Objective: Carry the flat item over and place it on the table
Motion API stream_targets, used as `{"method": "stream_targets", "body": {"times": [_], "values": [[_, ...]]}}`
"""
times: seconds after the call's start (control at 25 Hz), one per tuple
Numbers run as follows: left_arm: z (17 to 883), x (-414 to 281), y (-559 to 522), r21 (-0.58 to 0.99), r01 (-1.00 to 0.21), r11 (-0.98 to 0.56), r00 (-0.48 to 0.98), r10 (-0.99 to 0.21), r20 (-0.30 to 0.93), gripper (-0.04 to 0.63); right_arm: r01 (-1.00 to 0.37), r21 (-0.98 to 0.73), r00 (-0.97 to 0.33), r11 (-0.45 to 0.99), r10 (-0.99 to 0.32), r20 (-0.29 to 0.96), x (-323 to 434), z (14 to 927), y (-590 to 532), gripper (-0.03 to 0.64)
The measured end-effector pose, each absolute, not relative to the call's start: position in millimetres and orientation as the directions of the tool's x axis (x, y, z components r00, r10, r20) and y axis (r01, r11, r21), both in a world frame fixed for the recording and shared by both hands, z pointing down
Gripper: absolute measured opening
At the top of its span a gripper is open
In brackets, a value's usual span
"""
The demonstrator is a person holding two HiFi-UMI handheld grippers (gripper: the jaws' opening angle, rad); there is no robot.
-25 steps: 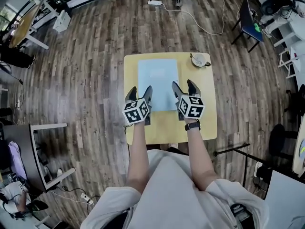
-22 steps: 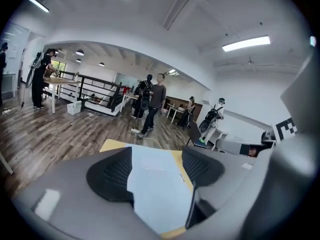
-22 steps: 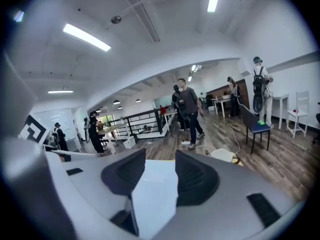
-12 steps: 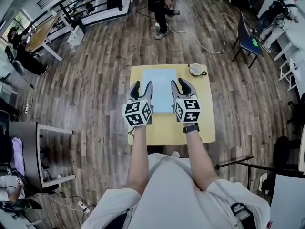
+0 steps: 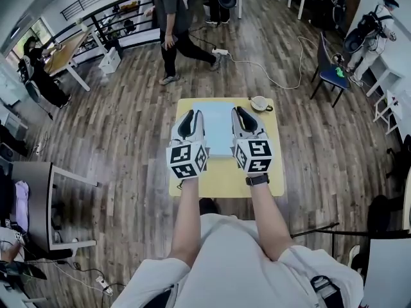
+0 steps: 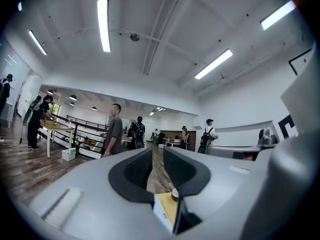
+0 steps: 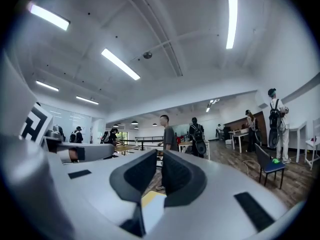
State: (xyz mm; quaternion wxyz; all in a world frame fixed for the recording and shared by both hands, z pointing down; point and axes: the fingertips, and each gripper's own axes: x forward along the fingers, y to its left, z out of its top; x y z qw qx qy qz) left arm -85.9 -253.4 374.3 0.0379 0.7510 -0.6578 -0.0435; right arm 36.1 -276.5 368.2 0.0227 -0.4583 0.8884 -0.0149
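Note:
The flat item (image 5: 218,128) is a pale blue sheet lying on the small yellow table (image 5: 225,178). My left gripper (image 5: 191,119) hovers over its left edge and my right gripper (image 5: 243,116) over its right edge, both pointing away from me. Both sets of jaws are closing. In the left gripper view the left gripper (image 6: 157,153) still shows a narrow gap with only the room behind it. The right gripper (image 7: 160,158) has its pads almost together. A pale edge of the item (image 6: 163,211) shows low down, under the jaws, not between the pads.
A cup on a saucer (image 5: 259,103) stands at the table's far right corner. A person (image 5: 171,24) walks on the wood floor beyond the table, near a cable and power strip (image 5: 221,51). A blue chair (image 5: 333,73) stands at the right.
Both grippers' jaws have narrowed from wide apart to nearly together, and both moved forward along the item's sides. A person has walked into view beyond the table.

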Motion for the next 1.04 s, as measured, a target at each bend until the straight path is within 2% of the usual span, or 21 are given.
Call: {"method": "stream_targets", "body": {"times": [0.2, 0.6, 0.8, 1.04], "values": [[360, -70, -237, 0.076, -0.987, -0.141, 0.138, -0.989, -0.045, 0.011, -0.828, -0.042, -0.558, 0.560, -0.829, -0.041, 52, 358, -262, 0.025], [346, -42, -228, 0.076, -0.969, -0.233, 0.227, -0.970, -0.082, 0.009, -0.841, -0.037, -0.538, 0.540, -0.841, -0.060, 60, 346, -251, 0.021], [344, -37, -222, 0.054, -0.976, -0.211, 0.206, -0.974, -0.090, 0.009, -0.842, -0.021, -0.537, 0.539, -0.841, -0.066, 65, 344, -244, 0.021], [373, -40, -218, 0.048, -0.980, -0.192, 0.190, -0.981, -0.043, 0.009, -0.856, -0.037, -0.515, 0.516, -0.856, -0.039, 73, 364, -240, 0.021]]}}
